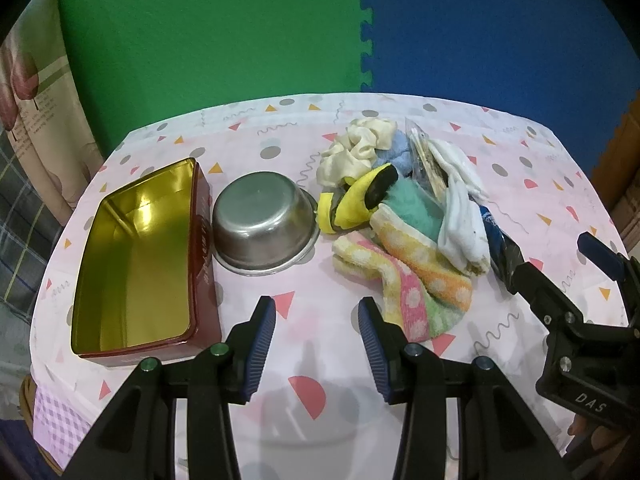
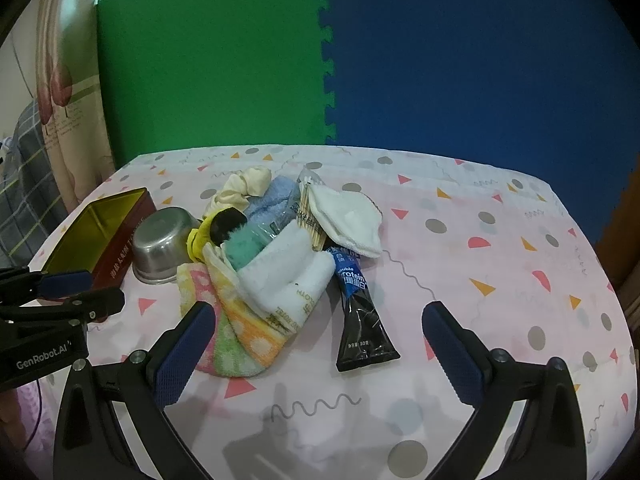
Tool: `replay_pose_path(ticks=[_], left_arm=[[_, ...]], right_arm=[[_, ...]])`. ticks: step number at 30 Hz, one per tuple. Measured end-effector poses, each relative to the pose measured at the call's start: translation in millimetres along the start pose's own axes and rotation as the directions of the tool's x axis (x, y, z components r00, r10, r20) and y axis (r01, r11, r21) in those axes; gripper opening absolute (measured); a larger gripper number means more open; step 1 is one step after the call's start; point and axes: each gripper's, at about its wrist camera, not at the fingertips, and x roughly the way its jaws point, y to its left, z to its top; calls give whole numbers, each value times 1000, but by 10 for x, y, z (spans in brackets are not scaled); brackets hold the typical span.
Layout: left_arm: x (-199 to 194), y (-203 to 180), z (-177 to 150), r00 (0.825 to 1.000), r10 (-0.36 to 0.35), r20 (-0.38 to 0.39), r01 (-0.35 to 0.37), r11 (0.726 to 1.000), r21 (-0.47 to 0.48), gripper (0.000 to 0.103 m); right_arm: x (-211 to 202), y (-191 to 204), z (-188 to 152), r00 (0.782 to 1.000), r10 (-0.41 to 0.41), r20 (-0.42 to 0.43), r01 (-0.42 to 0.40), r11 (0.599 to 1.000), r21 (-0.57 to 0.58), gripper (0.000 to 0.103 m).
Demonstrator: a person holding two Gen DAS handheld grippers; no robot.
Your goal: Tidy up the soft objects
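A pile of soft things lies mid-table: a dotted pastel towel (image 1: 416, 280) (image 2: 240, 332), a white cloth (image 1: 460, 216) (image 2: 288, 276), a teal fluffy item (image 1: 412, 204), a blue cloth (image 2: 272, 196), a cream scrunchie (image 1: 352, 148) (image 2: 244, 186) and a yellow-and-black plush (image 1: 364, 196). An open red tin with gold inside (image 1: 136, 256) (image 2: 92, 228) stands at the left, with a steel bowl (image 1: 260, 224) (image 2: 160, 244) beside it. My left gripper (image 1: 316, 320) is open and empty, just in front of the bowl and towel. My right gripper (image 2: 320, 328) is open wide and empty, before the pile.
A black-and-blue tube (image 2: 360, 320) (image 1: 500, 248) lies right of the pile. A clear packet of wooden sticks (image 2: 308, 212) lies within the pile. Green and blue foam mats (image 1: 360, 24) stand behind the table. The patterned tablecloth (image 2: 500, 280) extends to the right.
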Motion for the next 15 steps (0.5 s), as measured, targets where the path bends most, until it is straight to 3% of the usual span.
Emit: replay_pose_path(ticks=[15], left_arm=[[15,-10,-6,1000,-3,-6,3,1000,0,44]], right_arm=[[12,-9,-18,1000,0,-7,0,1000,2,103]])
